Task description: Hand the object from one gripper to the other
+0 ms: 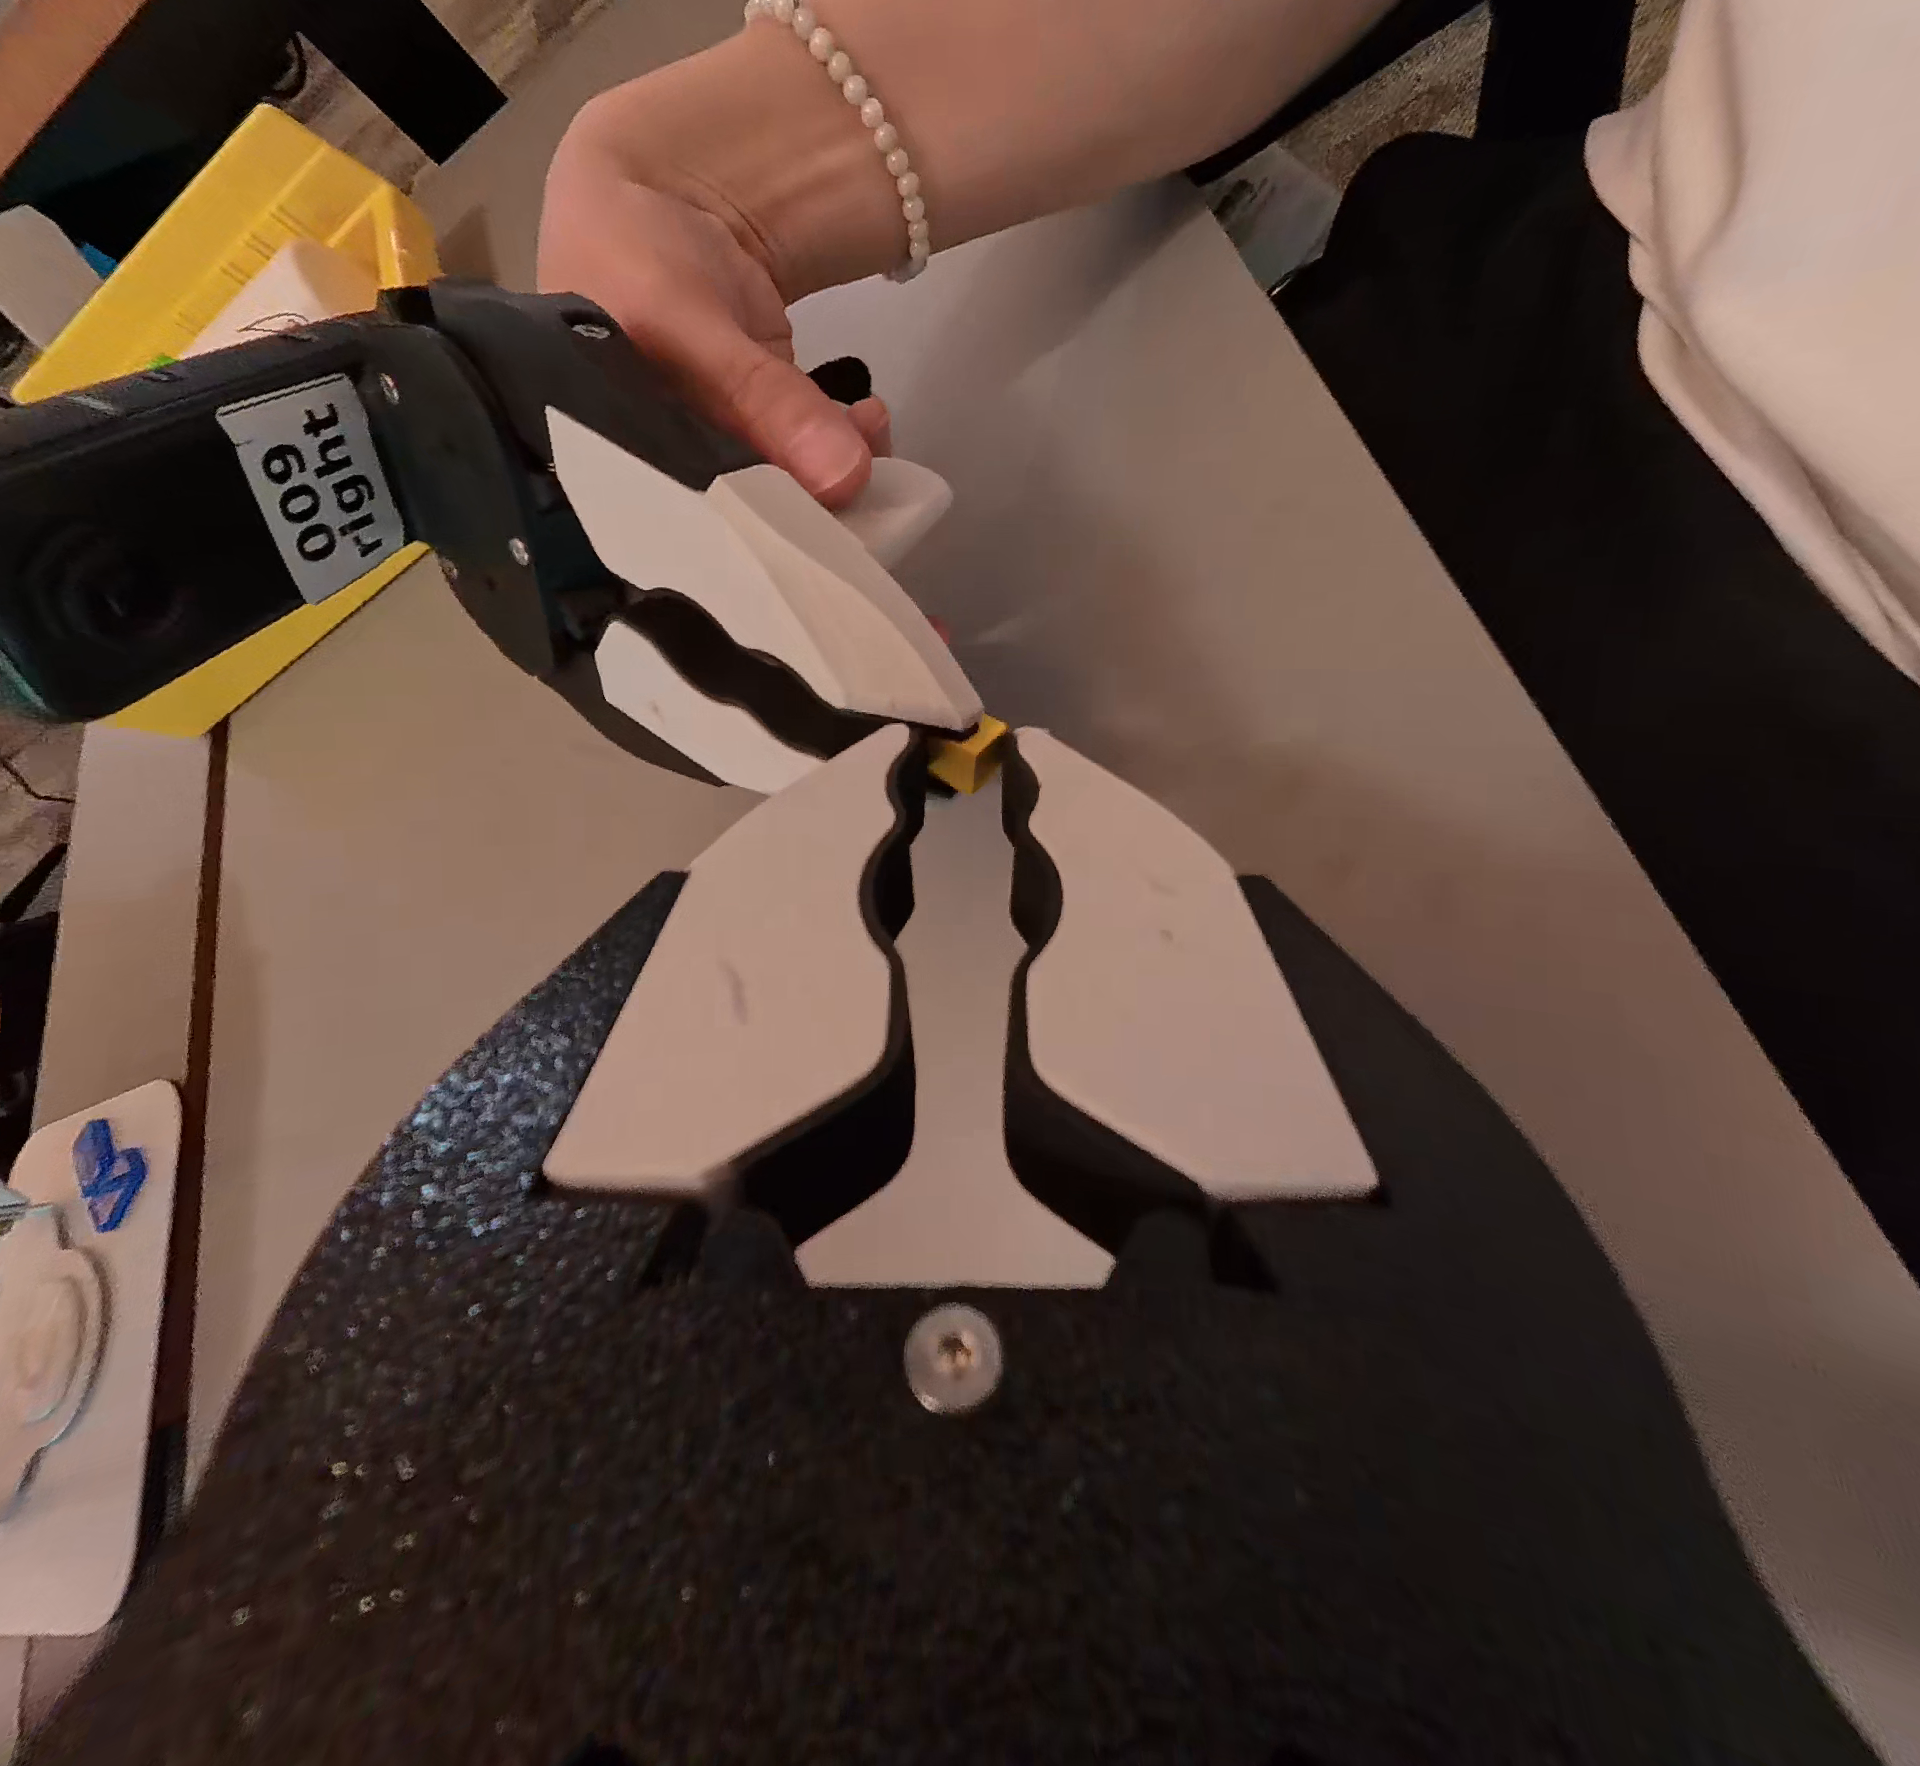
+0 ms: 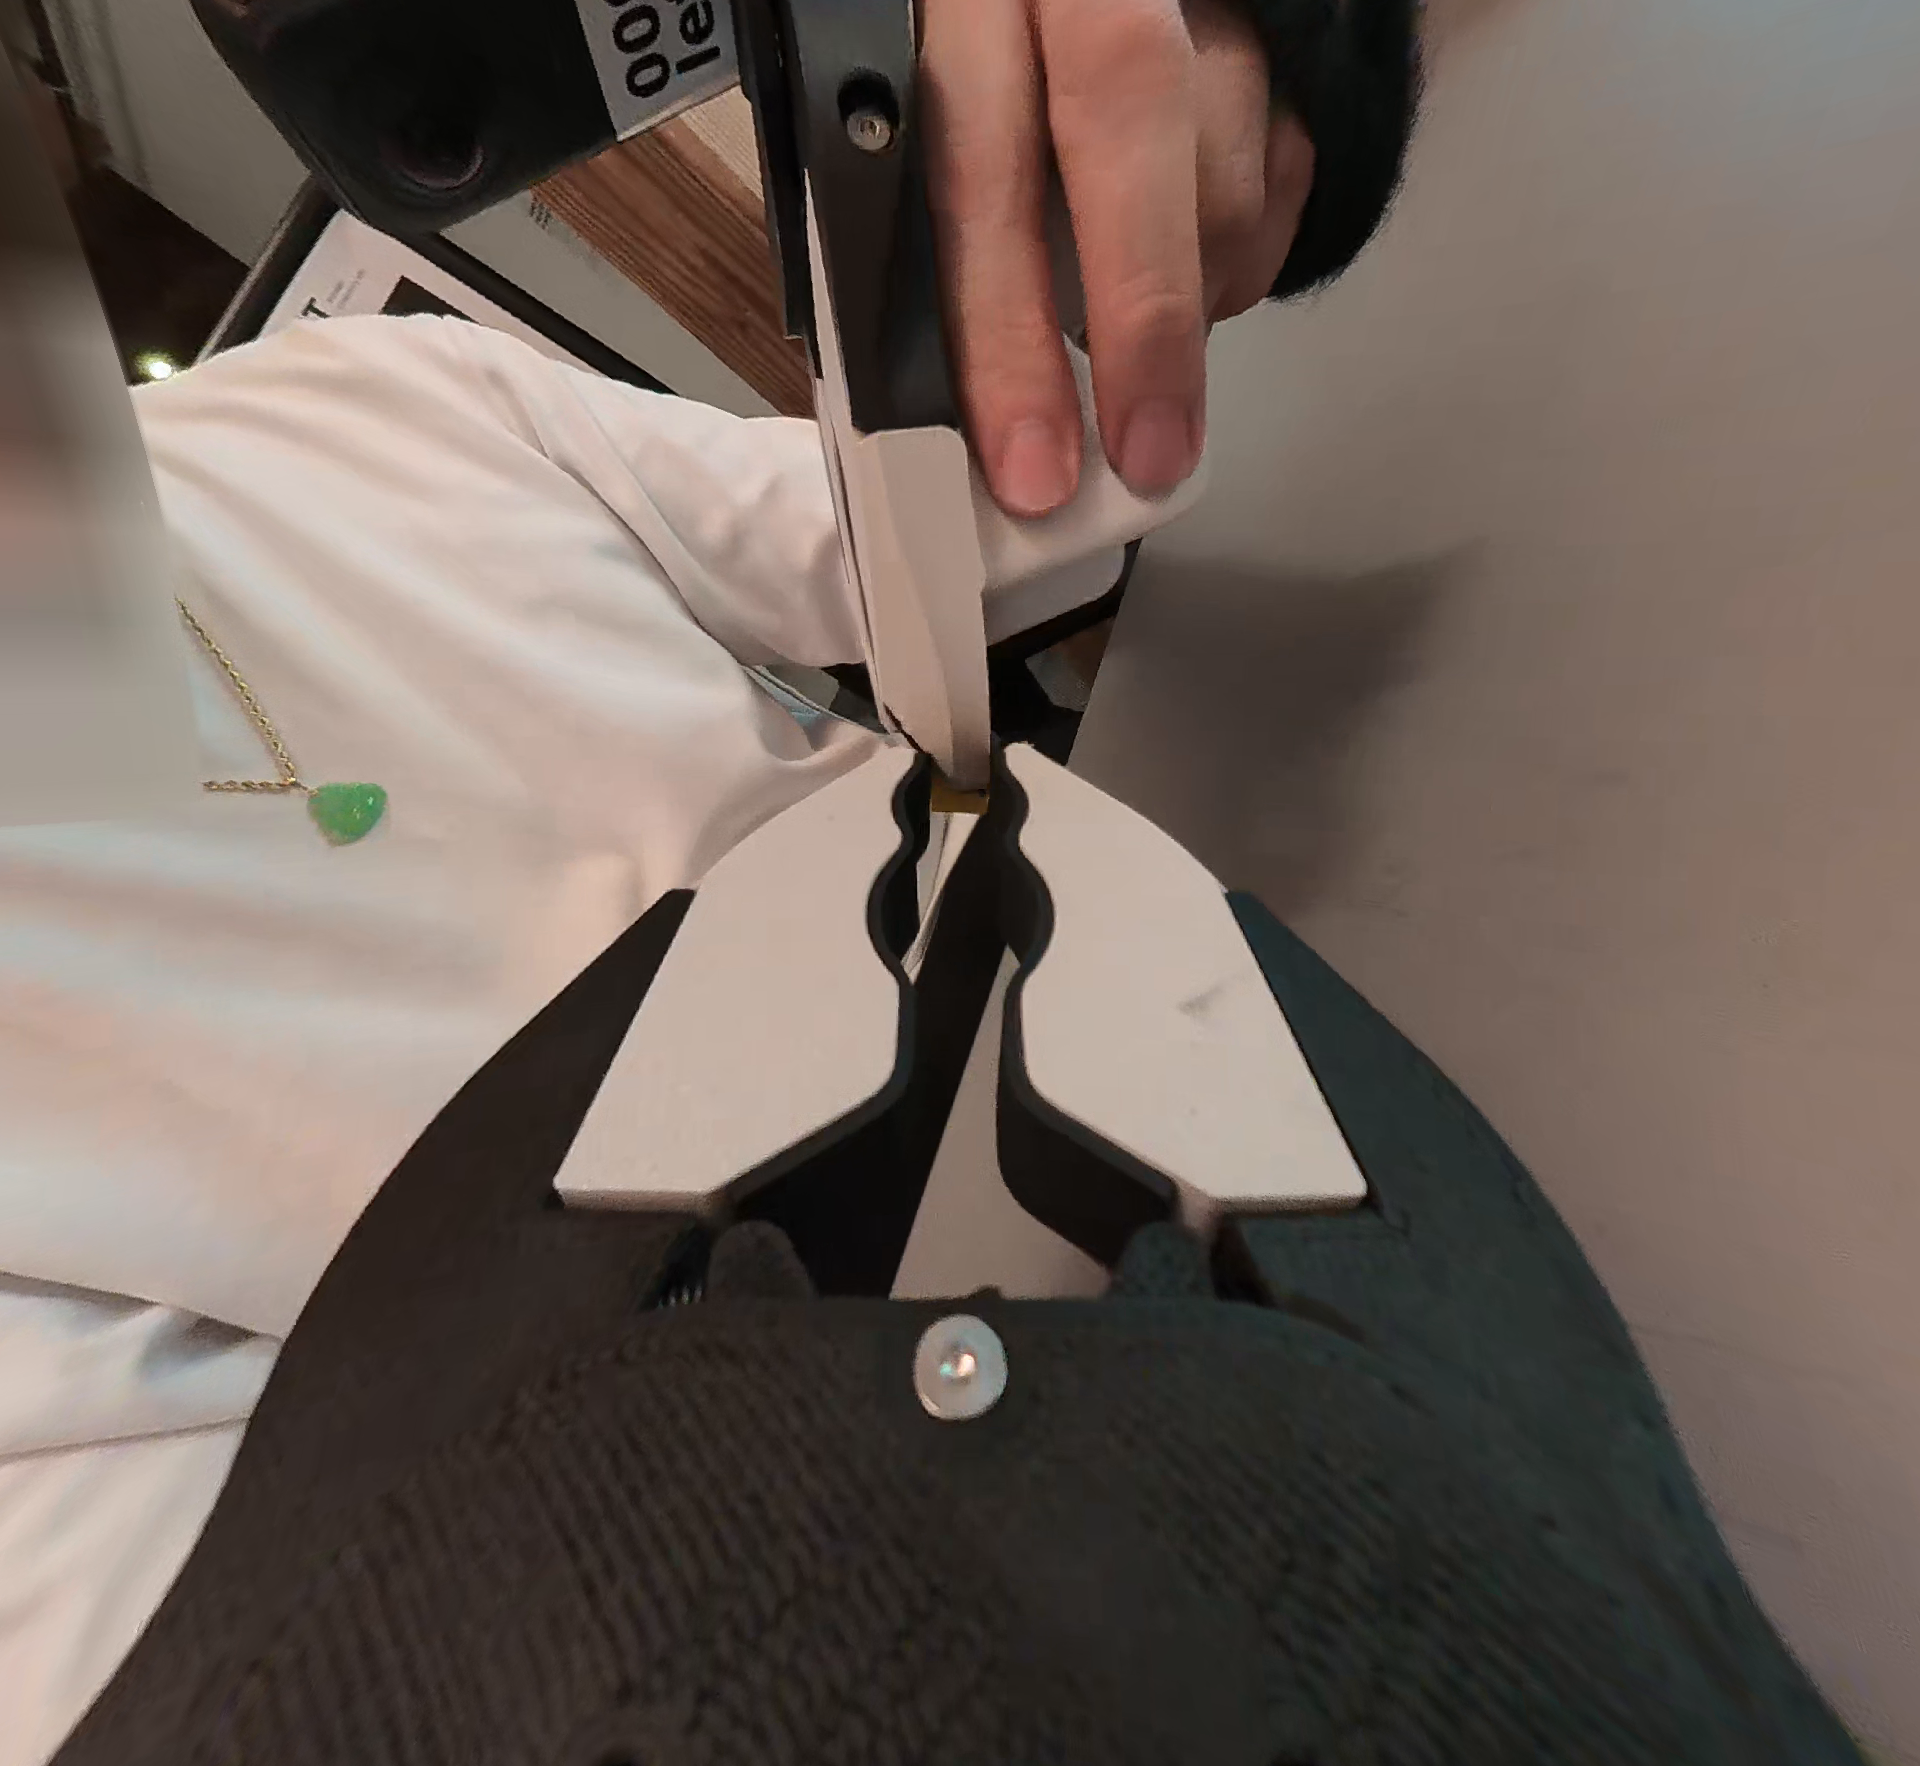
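A small yellow block [image 1: 971, 755] sits at the meeting point of both grippers, above the grey table [image 1: 1195, 573]. In the left wrist view, my left gripper [image 1: 964, 742] has its fingertips closed on the block's two sides. My right gripper [image 1: 935, 724] reaches in from the left with its tips pinched at the block's top. In the right wrist view, the block [image 2: 958, 799] shows between the tips of my right gripper [image 2: 961, 766]. My left gripper [image 2: 940, 752] comes down from above, seen edge-on. Most of the block is hidden by the fingers.
A yellow bin [image 1: 260, 241] stands at the table's far left behind the right gripper. A white tray [image 1: 94, 1353] with a blue piece [image 1: 104, 1176] lies at the left edge. The person's white-shirted torso [image 2: 416, 625] is close on the left of the right wrist view.
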`<action>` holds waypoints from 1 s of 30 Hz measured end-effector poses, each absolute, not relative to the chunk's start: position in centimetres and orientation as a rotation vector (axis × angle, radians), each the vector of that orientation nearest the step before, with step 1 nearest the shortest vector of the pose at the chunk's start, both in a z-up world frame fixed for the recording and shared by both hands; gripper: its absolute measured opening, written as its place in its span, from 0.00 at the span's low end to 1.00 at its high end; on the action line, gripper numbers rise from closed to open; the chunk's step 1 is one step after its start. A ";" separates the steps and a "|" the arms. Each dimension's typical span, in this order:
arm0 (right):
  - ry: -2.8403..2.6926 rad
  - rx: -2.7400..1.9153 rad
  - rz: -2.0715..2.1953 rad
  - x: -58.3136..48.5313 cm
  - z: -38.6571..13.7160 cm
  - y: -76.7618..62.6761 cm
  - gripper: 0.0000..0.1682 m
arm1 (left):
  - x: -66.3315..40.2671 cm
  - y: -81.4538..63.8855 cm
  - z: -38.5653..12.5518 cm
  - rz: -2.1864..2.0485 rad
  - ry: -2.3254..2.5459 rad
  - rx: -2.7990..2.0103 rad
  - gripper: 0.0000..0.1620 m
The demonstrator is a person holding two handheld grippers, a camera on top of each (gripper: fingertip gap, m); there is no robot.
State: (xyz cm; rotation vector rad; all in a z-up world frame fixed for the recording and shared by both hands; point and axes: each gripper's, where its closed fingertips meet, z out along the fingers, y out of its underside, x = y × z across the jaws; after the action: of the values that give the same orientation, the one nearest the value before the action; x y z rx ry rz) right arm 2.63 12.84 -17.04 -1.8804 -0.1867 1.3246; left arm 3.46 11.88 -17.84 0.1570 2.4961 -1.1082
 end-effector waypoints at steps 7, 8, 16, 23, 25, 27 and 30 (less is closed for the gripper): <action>-0.022 -1.718 1.296 5.3 -15.1 14.0 0.11 | 6.7 12.9 -16.1 -1.114 2.300 0.009 0.08; 0.002 -1.695 1.284 5.8 -14.8 14.2 0.13 | 7.4 13.2 -15.7 -1.105 2.258 -0.030 0.08; 0.149 -1.557 1.162 8.7 -13.1 15.6 0.12 | 11.3 15.1 -13.1 -1.057 1.962 -0.230 0.08; 0.190 -1.459 1.068 9.8 -11.3 16.0 0.14 | 11.8 15.4 -11.7 -1.040 1.829 -0.230 0.08; 0.208 -1.446 1.049 10.1 -10.9 16.1 0.14 | 11.8 15.4 -11.5 -1.046 1.821 -0.226 0.08; 0.206 -1.453 1.023 10.2 -11.0 16.1 0.11 | 11.7 15.3 -11.4 -1.050 1.808 -0.220 0.08; 0.193 -1.475 0.971 10.5 -11.3 16.1 0.06 | 11.8 15.1 -11.4 -1.042 1.802 -0.213 0.08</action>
State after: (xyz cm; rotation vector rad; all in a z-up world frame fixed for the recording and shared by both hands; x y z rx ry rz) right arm 10.54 16.14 -11.26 -1.4751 0.1935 0.9712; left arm 11.82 15.13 -11.43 -0.2129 1.8019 -1.0417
